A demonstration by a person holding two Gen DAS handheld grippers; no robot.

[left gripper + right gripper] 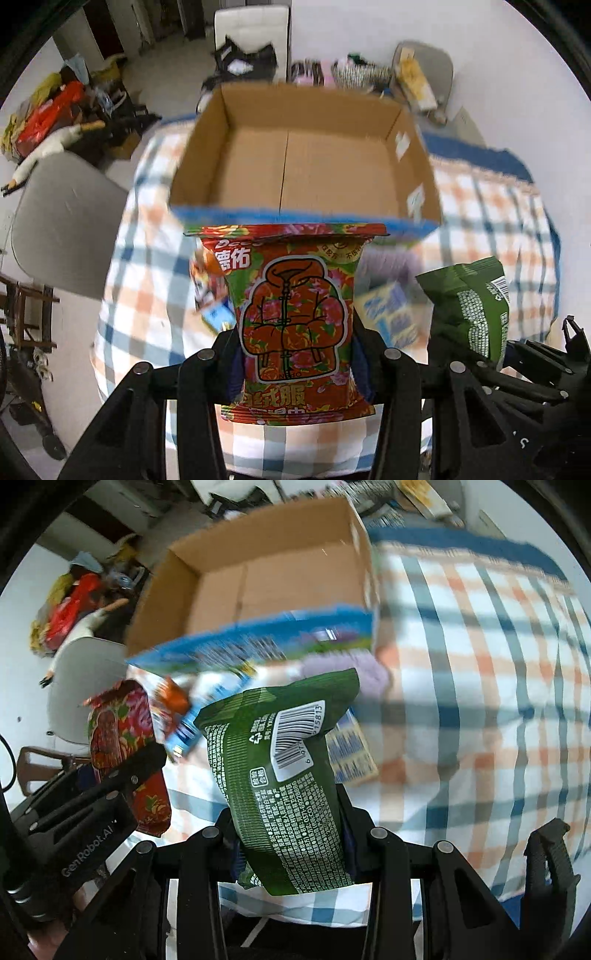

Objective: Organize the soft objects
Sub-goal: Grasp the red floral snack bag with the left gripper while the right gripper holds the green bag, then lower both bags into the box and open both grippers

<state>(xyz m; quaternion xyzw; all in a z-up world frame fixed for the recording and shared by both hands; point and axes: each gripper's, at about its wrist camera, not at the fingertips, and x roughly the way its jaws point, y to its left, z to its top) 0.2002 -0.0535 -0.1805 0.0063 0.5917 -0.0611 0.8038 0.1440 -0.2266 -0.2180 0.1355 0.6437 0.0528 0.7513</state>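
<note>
My left gripper [295,354] is shut on a red floral snack packet [291,314] and holds it up above the checked tablecloth, just short of an open cardboard box [295,162]. My right gripper [291,834] is shut on a green snack bag [284,775] with a barcode, held above the table. The green bag also shows at the right of the left wrist view [476,299]. The red packet shows at the left of the right wrist view [125,746]. The box [266,568] is empty inside and has a blue printed front wall.
Several blurred packets [351,749] and a lilac soft item [347,672] lie on the checked tablecloth [480,664] in front of the box. Grey chairs [62,221] stand around the table. Bags and clutter [62,107] lie on the floor at the left.
</note>
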